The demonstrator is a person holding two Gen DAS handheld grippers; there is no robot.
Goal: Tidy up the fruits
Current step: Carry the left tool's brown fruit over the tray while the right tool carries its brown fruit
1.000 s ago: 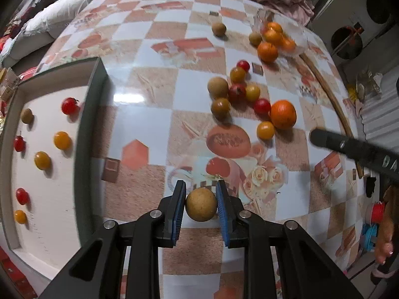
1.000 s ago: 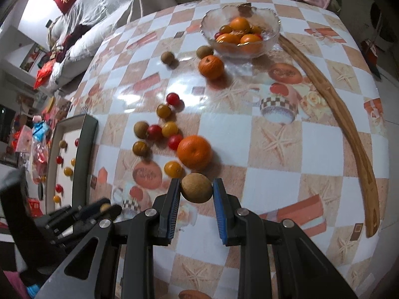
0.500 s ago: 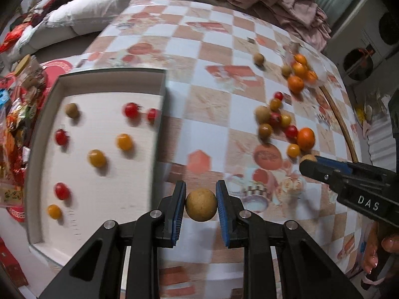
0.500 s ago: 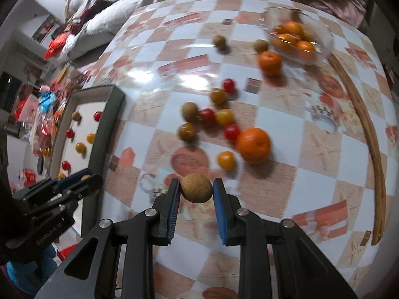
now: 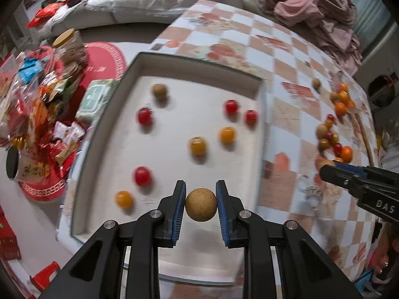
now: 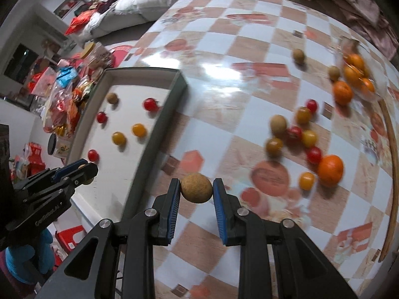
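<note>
My left gripper [image 5: 201, 205] is shut on a tan round longan [image 5: 201, 208] and holds it above the near part of the white tray [image 5: 174, 261]. The tray holds several red and yellow cherry tomatoes and one longan [image 5: 159, 90]. My right gripper [image 6: 196, 189] is shut on another longan [image 6: 196, 187], above the checkered table just right of the tray's dark rim [image 6: 152, 137]. A cluster of loose fruits with a mandarin [image 6: 330, 167] lies on the table to its right. The left gripper shows in the right wrist view [image 6: 84, 170].
A glass bowl of mandarins [image 6: 356, 67] stands at the far right of the table, a curved wooden stick [image 6: 392, 164] along the right edge. Snack packets and a jar [image 5: 69, 47] crowd the floor left of the tray. Two more longans [image 6: 298, 55] lie near the bowl.
Both grippers have swung left with their longans. The left one now hangs over the tray instead of the table. The right one has moved from the fruit cluster to beside the tray rim.
</note>
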